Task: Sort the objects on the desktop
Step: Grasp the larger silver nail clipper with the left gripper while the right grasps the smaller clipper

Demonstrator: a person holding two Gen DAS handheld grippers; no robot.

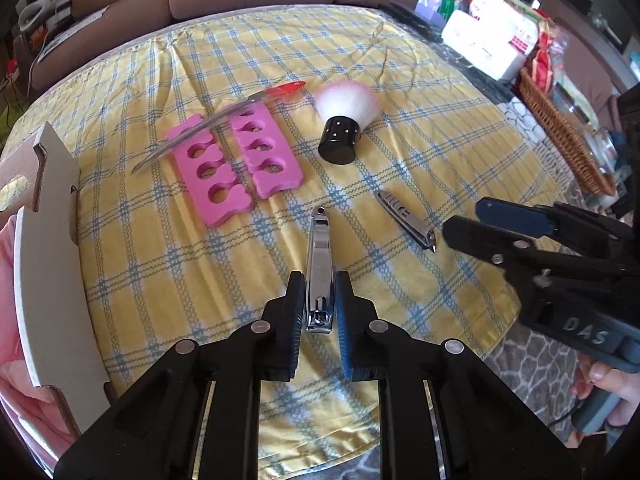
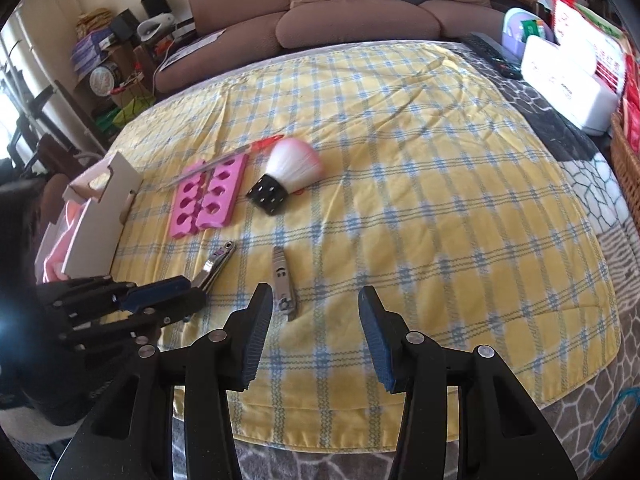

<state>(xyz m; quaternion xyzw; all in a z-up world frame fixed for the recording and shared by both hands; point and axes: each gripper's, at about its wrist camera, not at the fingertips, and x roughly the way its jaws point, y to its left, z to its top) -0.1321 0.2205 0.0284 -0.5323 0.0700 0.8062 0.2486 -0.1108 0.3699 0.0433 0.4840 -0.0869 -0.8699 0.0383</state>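
Note:
A large chrome nail clipper (image 1: pixel 319 264) lies on the yellow checked cloth (image 1: pixel 420 120), and my left gripper (image 1: pixel 320 284) is shut on its near end, with the pads on both sides. In the right wrist view the same clipper (image 2: pixel 214 264) sticks out of the left gripper (image 2: pixel 196 294). A smaller grey nail clipper (image 2: pixel 282 280) lies just ahead of my right gripper (image 2: pixel 316 294), close to its left finger and untouched. The right gripper (image 1: pixel 464 218) stands open with nothing held.
Two pink toe separators (image 1: pixel 232 160), a red-handled metal file (image 1: pixel 224 118) across them, and a black-handled powder brush (image 1: pixel 346 120) lie further back. A white cardboard box (image 1: pixel 48 260) with pink contents stands at the left edge. A wicker basket (image 1: pixel 560 132) and white container (image 1: pixel 484 44) crowd the right.

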